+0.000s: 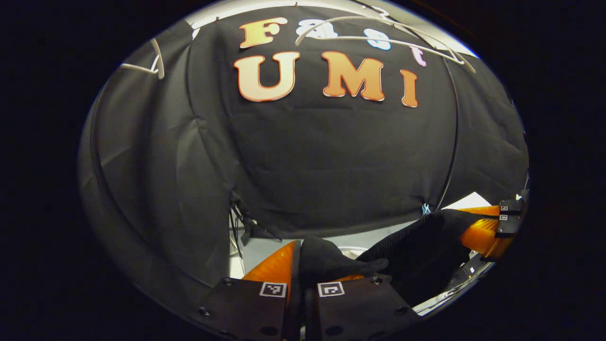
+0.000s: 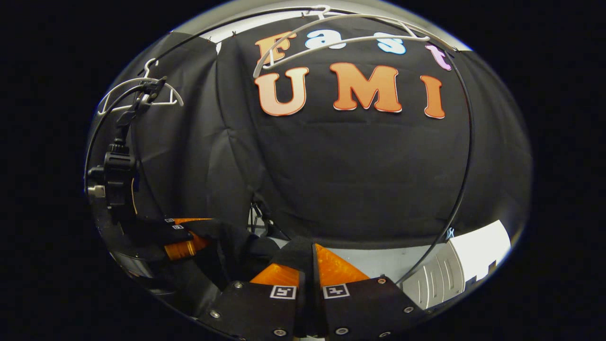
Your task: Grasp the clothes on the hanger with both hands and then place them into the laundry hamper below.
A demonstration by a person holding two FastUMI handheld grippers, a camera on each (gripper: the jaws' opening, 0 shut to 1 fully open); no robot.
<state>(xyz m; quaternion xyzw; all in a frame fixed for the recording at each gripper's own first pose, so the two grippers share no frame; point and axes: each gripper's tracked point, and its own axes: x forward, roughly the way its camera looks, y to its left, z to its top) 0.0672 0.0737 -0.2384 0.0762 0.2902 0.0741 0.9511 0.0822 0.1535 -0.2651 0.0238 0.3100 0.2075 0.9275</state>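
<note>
Closest in the left gripper view, the left gripper (image 1: 303,265) has its two orange fingers (image 1: 277,266) pinched on a fold of black cloth (image 1: 331,260); the fabric bulges up between them and runs off to the right in a dark sagging band. At the far end of that band the right gripper (image 1: 492,227) shows at the edge of the view, its orange fingers sunk into the same cloth.

From the right gripper view, the right gripper's own fingers (image 2: 331,267) are nearly closed, with a thin edge of the black cloth (image 2: 298,253) clamped in the narrow slot between them. The cloth stretches away to the left, down low, to the left gripper (image 2: 182,237), which is partly buried in the fabric. So the garment hangs slack between the two grippers, off the hanger and held low in the booth.

Just beyond, low on the right, stands a white slotted hamper (image 2: 442,272), its wall beside the right gripper and well apart from the held cloth in that view. A pale rim (image 1: 445,296) curves under the cloth in the left gripper view; I cannot tell whether it is the hamper.

Behind that is the black backdrop (image 2: 360,180). Up high, a bare white hanger (image 2: 331,35) hangs from the top rail, and a second white hanger (image 2: 137,94) hangs farther left, with a black clamp mount (image 2: 116,166) below it.
</note>
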